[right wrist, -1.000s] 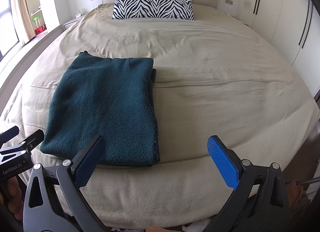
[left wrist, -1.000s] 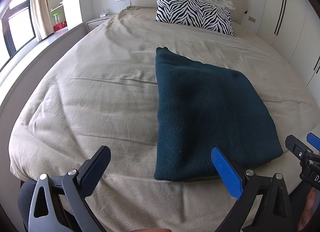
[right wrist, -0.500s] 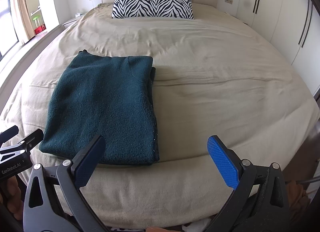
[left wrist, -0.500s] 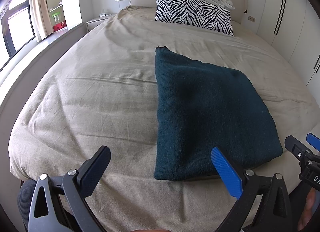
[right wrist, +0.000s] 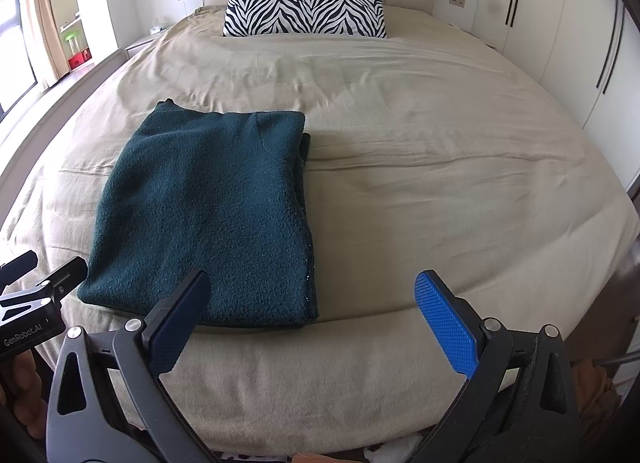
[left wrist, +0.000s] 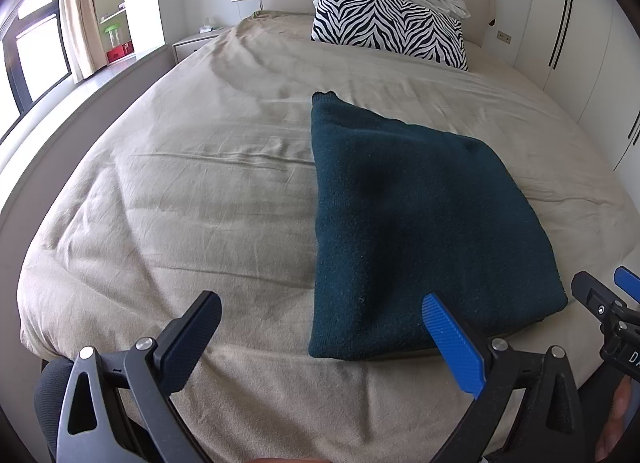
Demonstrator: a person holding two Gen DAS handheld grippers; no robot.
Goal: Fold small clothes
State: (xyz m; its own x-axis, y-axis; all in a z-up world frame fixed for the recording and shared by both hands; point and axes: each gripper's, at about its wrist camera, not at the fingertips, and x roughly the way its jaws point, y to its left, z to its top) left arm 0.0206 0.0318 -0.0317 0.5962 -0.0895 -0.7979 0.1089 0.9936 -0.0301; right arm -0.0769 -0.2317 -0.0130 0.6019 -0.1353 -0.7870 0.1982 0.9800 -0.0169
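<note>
The left gripper (left wrist: 320, 327) has its jaws spread wide and empty, hanging above the near edge of the bed (left wrist: 168, 199). Its blue right finger sits just over the near left corner of the folded teal sweater (left wrist: 416, 223), while its dark left finger is over bare sheet. The right gripper (right wrist: 312, 311) is likewise wide apart and holds nothing; its dark left finger overlaps the near hem of the sweater (right wrist: 208, 215) and its blue right finger is over plain sheet, right of the cloth.

So the garment lies between the two tools: ahead and to the right of the left one, ahead and to the left of the right one. It is a flat rectangle whose long axis runs from near to far, toward the zebra pillow (right wrist: 304, 7) at the headboard. The stacked open edges show along its right side in the right wrist view; the left side looks like a smooth fold.

Both tools seem about equally close to the near hem, each by its own corner. A further fold would likely mean pinching those two near corners and carrying them toward the far edge, halving the long axis. The thick knit may slip as layers bunch.
</note>
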